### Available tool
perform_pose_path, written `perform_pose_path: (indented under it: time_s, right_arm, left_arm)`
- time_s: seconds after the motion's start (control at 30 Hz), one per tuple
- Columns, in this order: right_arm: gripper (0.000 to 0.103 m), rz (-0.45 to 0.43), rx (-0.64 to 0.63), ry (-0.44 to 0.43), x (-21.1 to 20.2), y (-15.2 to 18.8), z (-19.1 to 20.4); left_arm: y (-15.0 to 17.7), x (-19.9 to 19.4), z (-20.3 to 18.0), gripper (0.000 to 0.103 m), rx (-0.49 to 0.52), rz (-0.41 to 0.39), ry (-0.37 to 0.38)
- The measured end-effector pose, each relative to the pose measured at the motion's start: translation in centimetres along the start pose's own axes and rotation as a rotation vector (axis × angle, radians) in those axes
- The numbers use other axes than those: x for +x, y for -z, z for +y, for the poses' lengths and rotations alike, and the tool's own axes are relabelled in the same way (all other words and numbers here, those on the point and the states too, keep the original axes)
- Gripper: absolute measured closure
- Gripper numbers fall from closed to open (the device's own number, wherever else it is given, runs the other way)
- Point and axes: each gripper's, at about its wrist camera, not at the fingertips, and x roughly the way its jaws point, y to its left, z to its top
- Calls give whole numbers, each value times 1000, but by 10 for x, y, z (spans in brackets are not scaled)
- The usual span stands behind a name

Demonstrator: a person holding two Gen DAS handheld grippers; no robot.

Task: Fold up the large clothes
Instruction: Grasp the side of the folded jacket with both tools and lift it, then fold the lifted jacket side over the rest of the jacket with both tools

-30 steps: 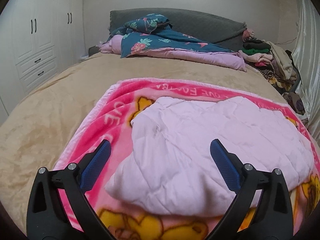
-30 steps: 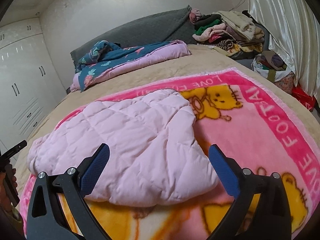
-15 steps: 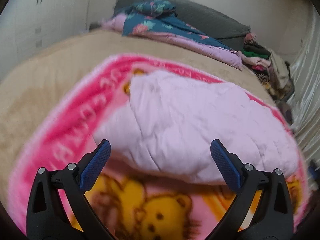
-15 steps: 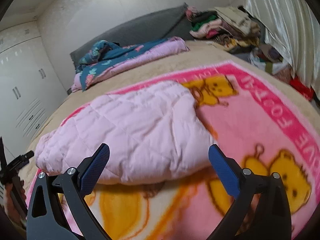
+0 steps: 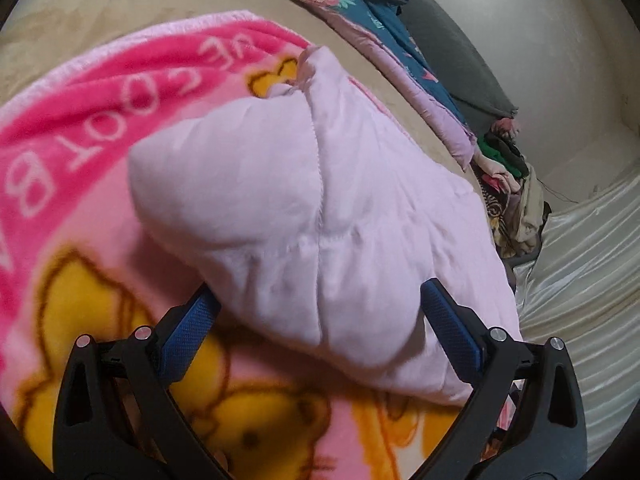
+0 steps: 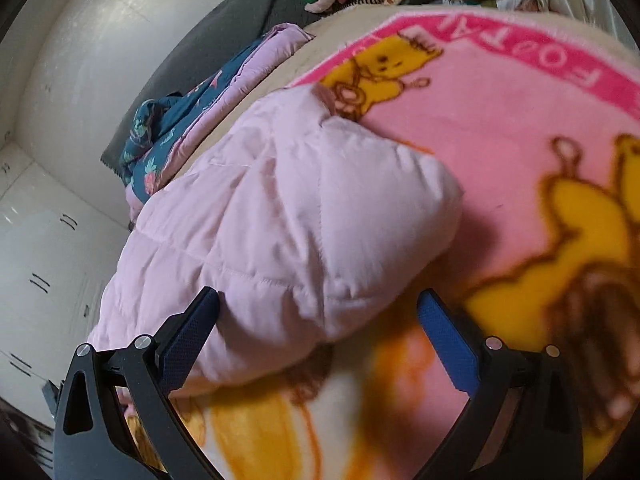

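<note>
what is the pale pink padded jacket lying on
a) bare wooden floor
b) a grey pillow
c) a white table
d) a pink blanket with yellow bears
d: the jacket rests directly on the pink blanket printed with yellow bears, visible all around its near edge in both views.

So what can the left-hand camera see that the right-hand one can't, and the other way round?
Only the left wrist view shows the shiny white curtain. Only the right wrist view shows the white wardrobe doors. Both show the pale pink quilted jacket lying on the pink bear blanket, the floral quilt, the grey headboard and the clothes pile. Each view shows its own open gripper, left gripper and right gripper, at the jacket's near edge.
</note>
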Motion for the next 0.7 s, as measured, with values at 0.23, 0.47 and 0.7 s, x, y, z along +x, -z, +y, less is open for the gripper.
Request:
perform_pose_path:
  time_s: [0.23,0.47,0.7]
  right_arm:
    - [4,-8,34,-36,25,-14,-2]
    - [31,-52,-30,-102,26,-14,6]
    - [63,-120,-258,-79,-1,-12,47]
  left_arm:
    - [-5,21,8,8,-47,-12,16]
    - [-2,21,2,23,26,-51,3]
    - [-1,-1,-33,59,212,-113,-66]
